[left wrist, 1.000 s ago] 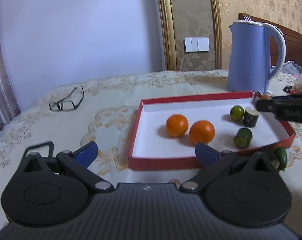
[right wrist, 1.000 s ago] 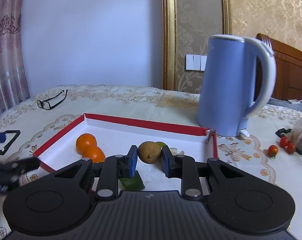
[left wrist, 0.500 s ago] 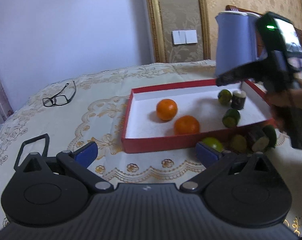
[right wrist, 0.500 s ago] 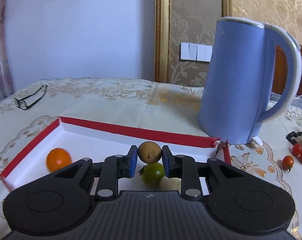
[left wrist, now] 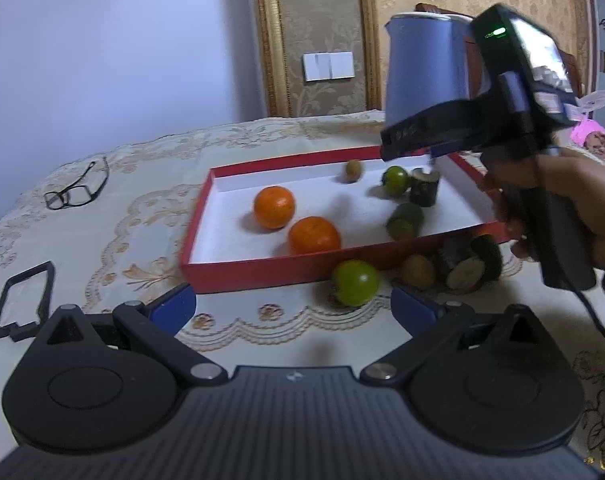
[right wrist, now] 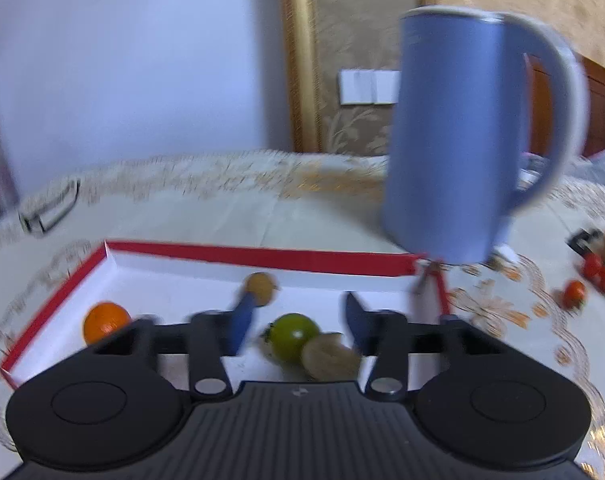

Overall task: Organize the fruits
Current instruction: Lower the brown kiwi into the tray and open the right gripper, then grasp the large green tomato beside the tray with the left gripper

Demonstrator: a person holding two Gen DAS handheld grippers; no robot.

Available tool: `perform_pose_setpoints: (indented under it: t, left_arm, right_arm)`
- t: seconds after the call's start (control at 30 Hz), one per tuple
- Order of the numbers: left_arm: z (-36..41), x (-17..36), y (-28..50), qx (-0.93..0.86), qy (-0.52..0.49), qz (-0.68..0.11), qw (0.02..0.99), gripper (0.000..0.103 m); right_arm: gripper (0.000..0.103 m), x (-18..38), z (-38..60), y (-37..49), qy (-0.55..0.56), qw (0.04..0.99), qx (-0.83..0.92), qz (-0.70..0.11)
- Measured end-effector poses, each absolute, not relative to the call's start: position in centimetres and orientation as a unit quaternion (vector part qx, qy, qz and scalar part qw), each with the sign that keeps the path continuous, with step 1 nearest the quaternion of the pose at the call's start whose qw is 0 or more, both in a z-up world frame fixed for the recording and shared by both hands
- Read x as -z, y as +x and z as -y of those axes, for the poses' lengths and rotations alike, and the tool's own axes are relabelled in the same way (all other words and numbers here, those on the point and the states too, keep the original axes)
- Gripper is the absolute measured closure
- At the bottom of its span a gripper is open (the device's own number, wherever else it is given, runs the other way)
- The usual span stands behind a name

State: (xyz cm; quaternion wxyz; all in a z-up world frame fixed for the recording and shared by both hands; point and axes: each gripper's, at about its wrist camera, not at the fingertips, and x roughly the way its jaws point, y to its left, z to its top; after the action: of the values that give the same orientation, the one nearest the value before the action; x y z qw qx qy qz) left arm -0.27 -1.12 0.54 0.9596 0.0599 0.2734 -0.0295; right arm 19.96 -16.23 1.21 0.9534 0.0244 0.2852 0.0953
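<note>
Presently the right gripper (right wrist: 294, 320) hangs over the far right part of the red tray (left wrist: 262, 270), jaws spread apart and grasping nothing; the frame is motion-blurred, so finger edges are soft. A small brown kiwi (right wrist: 260, 288) sits on the white tray floor just ahead of the left blue pad, apart from it, near the back wall; judged as the fruit this gripper is delivering, set toward the back where free floor remains. Other fruit in the tray: two oranges (left wrist: 274, 207) touching or nearly so in the middle, a green citrus (left wrist: 395, 180) beside a dark cut cucumber piece (left wrist: 424, 188), and another green piece (left wrist: 404, 221) near the front wall. Sorting is not complete: outside the front wall on the tablecloth (left wrist: 142, 208) lie a green citrus (left wrist: 355, 283), a small yellowish fruit (left wrist: 418, 270) and two cut cucumber pieces (left wrist: 466, 266), clustered close together. The left gripper (left wrist: 292, 306) is held low in front of the tray, jaws wide and empty, with the loose green citrus just beyond its right pad; judged as staged for that pickup. Spectacles (left wrist: 76, 190) and a blue kettle (right wrist: 462, 140) stand clear of the work zone; cherry tomatoes (right wrist: 574, 292) lie to the far right. Risk: round fruit may roll on release.
</note>
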Motion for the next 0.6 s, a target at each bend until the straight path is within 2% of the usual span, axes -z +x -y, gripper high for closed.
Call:
perform_pose_setpoints:
  t: [0.03,0.07,0.2,0.27,0.47,0.6]
  left_arm:
    - [1.4,-0.5,-0.3,0.032,0.061,-0.272,0.960,0.000]
    - [1.7,-0.5,-0.2,0.033,0.063,-0.270,0.960,0.000]
    - [2.8,0.0,0.4,0.033,0.069,-0.269,0.960,0.000]
    - [3.0,0.2,0.9,0.030,0.066,-0.275,0.959,0.000]
    - [3.0,0.7,2.4,0.008,0.064,-0.287,0.956,0.000]
    - [3.4,1.1,3.5,-0.008,0.070,-0.296,0.953,0.003]
  right_arm:
    - [0.021,-1.5,16.9,19.3,0.033,0.955,-0.089,-0.280]
    - [0.016,-1.8,17.6,18.6,0.036,0.957,-0.079,-0.276]
    - [0.014,-2.5,19.0,15.6,-0.002,0.963,-0.037,-0.268]
    - [0.000,-2.4,19.6,14.2,-0.005,0.964,-0.024,-0.263]
    - [0.000,-2.0,20.4,10.7,-0.010,0.967,0.010,-0.256]
    - [0.000,-2.6,20.8,8.3,-0.001,0.975,0.002,-0.222]
